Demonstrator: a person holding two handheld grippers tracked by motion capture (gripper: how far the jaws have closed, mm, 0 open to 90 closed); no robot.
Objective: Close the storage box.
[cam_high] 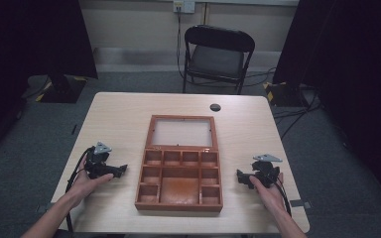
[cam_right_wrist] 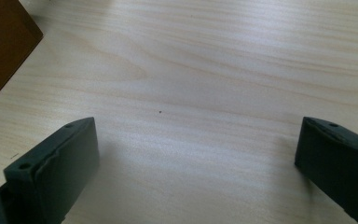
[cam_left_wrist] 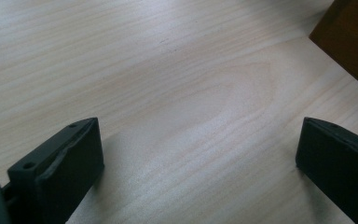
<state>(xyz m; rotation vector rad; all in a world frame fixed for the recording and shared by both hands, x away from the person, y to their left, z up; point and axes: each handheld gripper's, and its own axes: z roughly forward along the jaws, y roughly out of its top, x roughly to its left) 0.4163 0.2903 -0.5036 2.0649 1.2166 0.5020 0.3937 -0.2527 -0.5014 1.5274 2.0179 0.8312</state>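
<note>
Left gripper (cam_high: 121, 169) and right gripper (cam_high: 240, 174), each held in one hand, rest low on the table (cam_high: 119, 119) on either side of the box (cam_high: 179, 199), tips turned inward toward it. In both gripper views the jaws stand wide apart with nothing between them; bare wood grain fills the gap. A brown corner of the box shows at the upper right of the left gripper view (cam_left_wrist: 349, 42) and at the upper left of the right gripper view (cam_right_wrist: 2, 42), so each tool is near the box but clear of it.

The box lies open at the table's middle: a compartmented tray nearest the person, its framed lid (cam_high: 182, 132) folded flat behind it. All compartments look empty.

The step in hand appears to be the approach to the box, probably to close the lid. To do it well, keep the jaws wide until they straddle an edge, bring both tools in level and together, grip the lid's frame rather than its pale panel, and steady the tray so it does not slide on the smooth top.
</note>
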